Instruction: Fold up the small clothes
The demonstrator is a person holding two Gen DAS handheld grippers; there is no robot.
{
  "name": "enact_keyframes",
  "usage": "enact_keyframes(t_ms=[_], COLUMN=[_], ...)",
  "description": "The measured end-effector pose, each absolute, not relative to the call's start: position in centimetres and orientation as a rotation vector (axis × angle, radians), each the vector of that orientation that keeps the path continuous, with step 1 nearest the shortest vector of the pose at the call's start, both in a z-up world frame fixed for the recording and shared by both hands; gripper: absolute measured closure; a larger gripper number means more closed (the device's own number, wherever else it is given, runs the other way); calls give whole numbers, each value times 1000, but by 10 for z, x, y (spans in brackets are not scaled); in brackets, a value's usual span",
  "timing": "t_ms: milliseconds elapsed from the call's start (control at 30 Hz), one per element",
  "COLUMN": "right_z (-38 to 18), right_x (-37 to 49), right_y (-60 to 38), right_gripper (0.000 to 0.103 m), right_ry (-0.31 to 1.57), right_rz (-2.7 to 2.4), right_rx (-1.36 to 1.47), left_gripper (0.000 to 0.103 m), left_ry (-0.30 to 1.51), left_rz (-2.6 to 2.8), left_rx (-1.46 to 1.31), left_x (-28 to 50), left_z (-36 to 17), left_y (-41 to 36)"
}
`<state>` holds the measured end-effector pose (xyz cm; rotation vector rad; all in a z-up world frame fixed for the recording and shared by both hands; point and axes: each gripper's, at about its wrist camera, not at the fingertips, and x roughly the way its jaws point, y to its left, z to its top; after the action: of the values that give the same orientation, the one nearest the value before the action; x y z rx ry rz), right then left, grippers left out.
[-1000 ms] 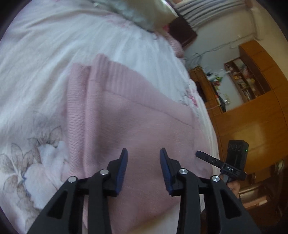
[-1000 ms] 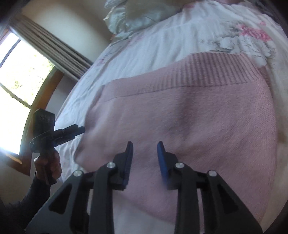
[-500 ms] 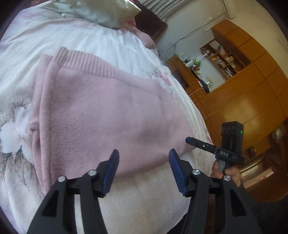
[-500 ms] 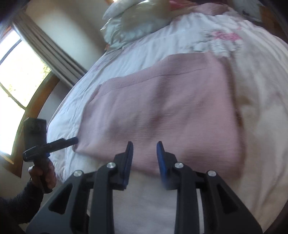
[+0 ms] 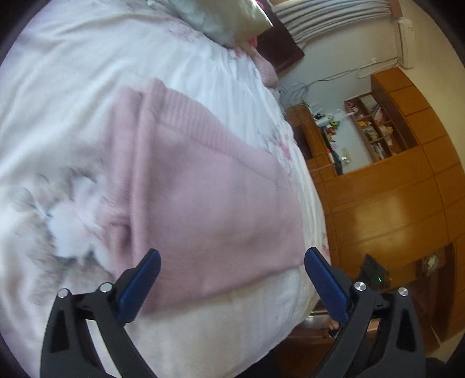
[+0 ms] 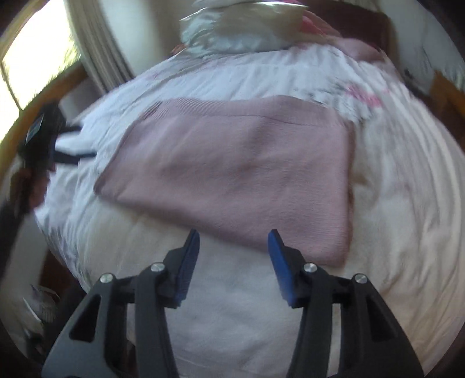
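A pink knitted garment (image 5: 203,197) lies folded flat on the white floral bedspread (image 5: 72,72). In the right wrist view the same pink garment (image 6: 238,171) forms a rough rectangle with its ribbed hem at the far side. My left gripper (image 5: 232,267) hangs open above the garment's near edge, its blue pads wide apart and holding nothing. My right gripper (image 6: 234,247) is open too, just short of the garment's near edge, over bare bedspread (image 6: 232,305). The left gripper (image 6: 46,139) shows blurred at the left of that view.
Pillows (image 6: 247,26) lie at the head of the bed. A wooden wardrobe and shelf unit (image 5: 392,189) stand past the bed's right edge. A curtained window (image 6: 37,58) is on the left. The bed's edge drops off near both grippers.
Both grippers have drawn back from the garment toward the bed's near edge and opened wider. The garment has stayed flat on the bed.
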<state>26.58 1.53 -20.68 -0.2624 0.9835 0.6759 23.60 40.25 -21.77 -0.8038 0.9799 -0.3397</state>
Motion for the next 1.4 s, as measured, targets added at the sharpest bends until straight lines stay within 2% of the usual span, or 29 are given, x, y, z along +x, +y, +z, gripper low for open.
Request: enact_keyframes(t_ms=[167,400,733,933,1033,1100,1167,1267,1400], right_z=[-230,-272,-299,-301,-298,-295,-291,-281,-262], right_x=[177,148,171,179,189,193,191,193,199], right_y=[129,237,281,309,314,313,310,305,296], right_gripper=[50,48,48,51,57,67,74,85,88], right_ry=[784,615,542,514,550,564,571,591,604], right_rz=[735,736,673,653,657,670,679,688,695], right_rx=[-715,-930,-1032,-983,-923,-892,-863,-807,-729], left_gripper=[4,4,4,4,5,14,48,61,64], left_ry=[1173,1241,1250,1232,1220,1218,1238,1270,1254], left_rz=[-263,-277,-428,-478,-479,-474,-447,-405,-405], left_rx=[-815,-970,-1034,-1034,-1054,-1054,-1047,-1056,-1100], left_x=[274,321,374,396,402,402,396,393,389], left_z=[-241,-285,-322,-323,-326,-325,-326,-330,-324], left_y=[435,471,463,451,449,446,448,452,458])
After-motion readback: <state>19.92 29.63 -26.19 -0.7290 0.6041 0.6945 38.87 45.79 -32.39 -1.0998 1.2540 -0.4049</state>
